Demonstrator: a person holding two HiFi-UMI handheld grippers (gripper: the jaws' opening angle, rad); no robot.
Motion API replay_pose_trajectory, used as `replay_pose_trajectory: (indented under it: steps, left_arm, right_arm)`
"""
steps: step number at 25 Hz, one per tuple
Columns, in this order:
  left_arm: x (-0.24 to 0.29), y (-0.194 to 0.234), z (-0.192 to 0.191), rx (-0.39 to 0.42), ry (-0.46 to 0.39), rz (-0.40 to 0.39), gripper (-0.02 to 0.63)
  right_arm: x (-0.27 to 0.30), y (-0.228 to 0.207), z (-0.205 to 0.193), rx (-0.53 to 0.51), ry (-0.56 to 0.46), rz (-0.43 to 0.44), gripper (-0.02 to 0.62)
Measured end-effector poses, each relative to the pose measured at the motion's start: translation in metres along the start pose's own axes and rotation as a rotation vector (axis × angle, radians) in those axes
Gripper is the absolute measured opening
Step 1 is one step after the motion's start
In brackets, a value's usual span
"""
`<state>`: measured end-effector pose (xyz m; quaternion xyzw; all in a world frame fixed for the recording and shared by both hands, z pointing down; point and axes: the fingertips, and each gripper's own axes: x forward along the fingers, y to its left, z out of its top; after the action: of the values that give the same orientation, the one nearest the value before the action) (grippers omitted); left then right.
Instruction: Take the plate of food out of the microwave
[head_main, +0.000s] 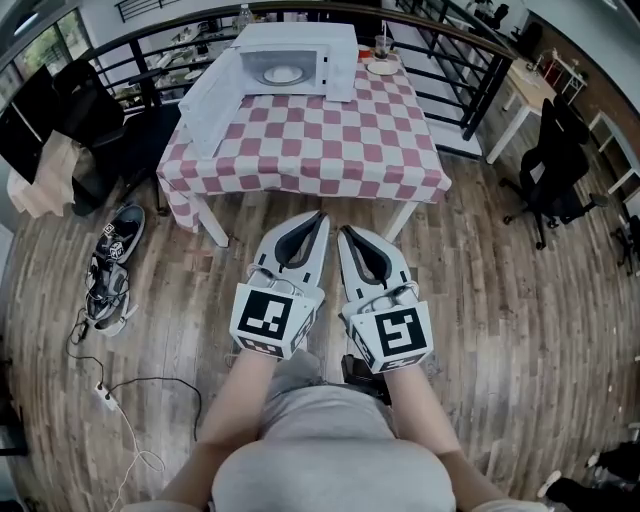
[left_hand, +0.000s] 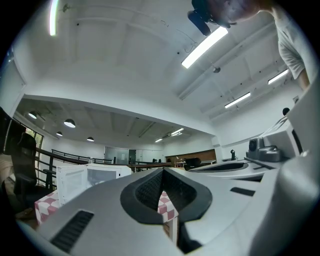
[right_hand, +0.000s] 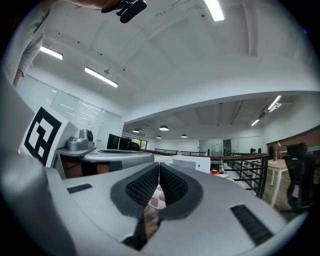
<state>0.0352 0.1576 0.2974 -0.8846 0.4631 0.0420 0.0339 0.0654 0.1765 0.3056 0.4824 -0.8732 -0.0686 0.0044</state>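
Just above the person's grey shirt (head_main: 330, 450), the left gripper (head_main: 321, 216) and right gripper (head_main: 344, 232) are both clenched on nothing. Well apart, at top centre, the white plate of food (head_main: 282, 74) sits inside the open white microwave (head_main: 300, 40) on the red-checked table (head_main: 330, 150), slightly left of both grippers, so the left gripper looks marginally nearer.

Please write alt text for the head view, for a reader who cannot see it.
The left hand-held gripper and right hand-held gripper, grey-white, shut and empty, point across a wooden floor at a table with a red-and-white checked cloth. On it a white microwave stands open, a round plate inside.
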Motion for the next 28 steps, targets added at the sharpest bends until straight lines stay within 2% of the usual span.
replay_pose_trajectory:
  steps: [10, 28]
  left_arm:
    - [0.047, 0.042, -0.004, -0.036, -0.004, -0.04, 0.003]
    - [0.116, 0.122, -0.013, -0.041, 0.007, -0.086, 0.003]
  right_arm:
    - [0.058, -0.024, -0.003, -0.017, 0.028, -0.033, 0.026]
    - [0.161, -0.057, -0.016, 0.015, 0.034, -0.087, 0.026]
